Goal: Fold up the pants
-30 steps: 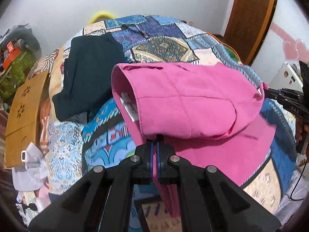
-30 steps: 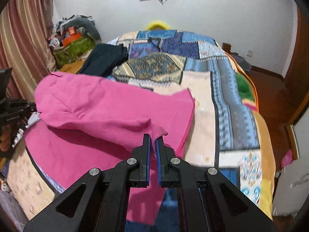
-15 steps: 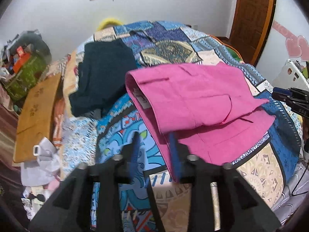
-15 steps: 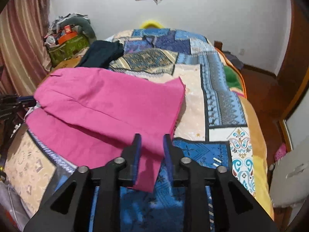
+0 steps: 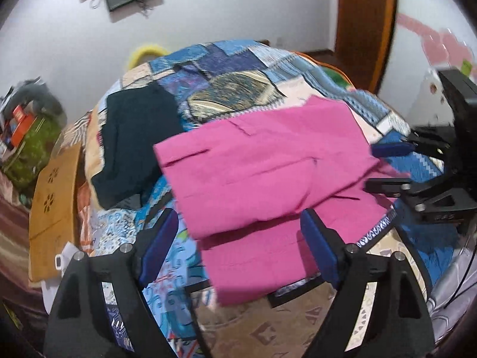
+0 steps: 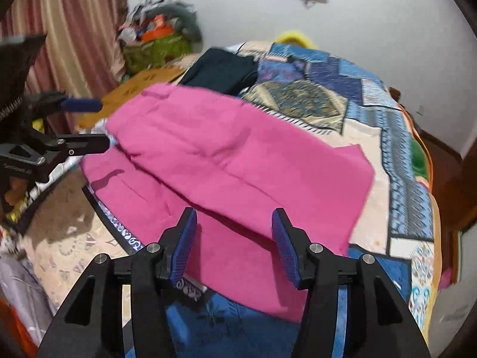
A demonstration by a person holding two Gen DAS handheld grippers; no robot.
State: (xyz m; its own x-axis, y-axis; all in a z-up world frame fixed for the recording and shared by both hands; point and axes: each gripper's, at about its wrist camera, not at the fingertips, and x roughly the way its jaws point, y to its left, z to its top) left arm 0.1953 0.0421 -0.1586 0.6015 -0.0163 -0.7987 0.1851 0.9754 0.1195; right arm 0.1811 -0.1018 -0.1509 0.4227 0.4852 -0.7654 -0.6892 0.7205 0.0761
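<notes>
The pink pants [image 5: 262,176] [image 6: 232,179] lie folded over on the patchwork bedspread [image 5: 238,86] [image 6: 396,161], the upper layer set back from the lower one's near edge. My left gripper [image 5: 238,238] hovers over their near left end, its jaws opening, with nothing pressed between the blue pads. Over the near right end my right gripper [image 6: 234,232] is also opening, the fabric lying free below it. Each gripper shows in the other's view, the right gripper [image 5: 390,164] at the far right and the left gripper [image 6: 98,125] at the far left.
A dark folded garment [image 5: 134,143] [image 6: 220,68] lies on the bed behind the pants. A brown perforated board [image 5: 53,208] leans at the bed's left side. Bags and clutter [image 6: 158,41] sit by the curtain [image 6: 68,35]. A wooden door [image 5: 366,24] stands at the right.
Both grippers have let go of the pink pants and their jaws have spread apart. The lifted fold has dropped flat onto the lower layer. Both grippers have drawn back toward the near edge.
</notes>
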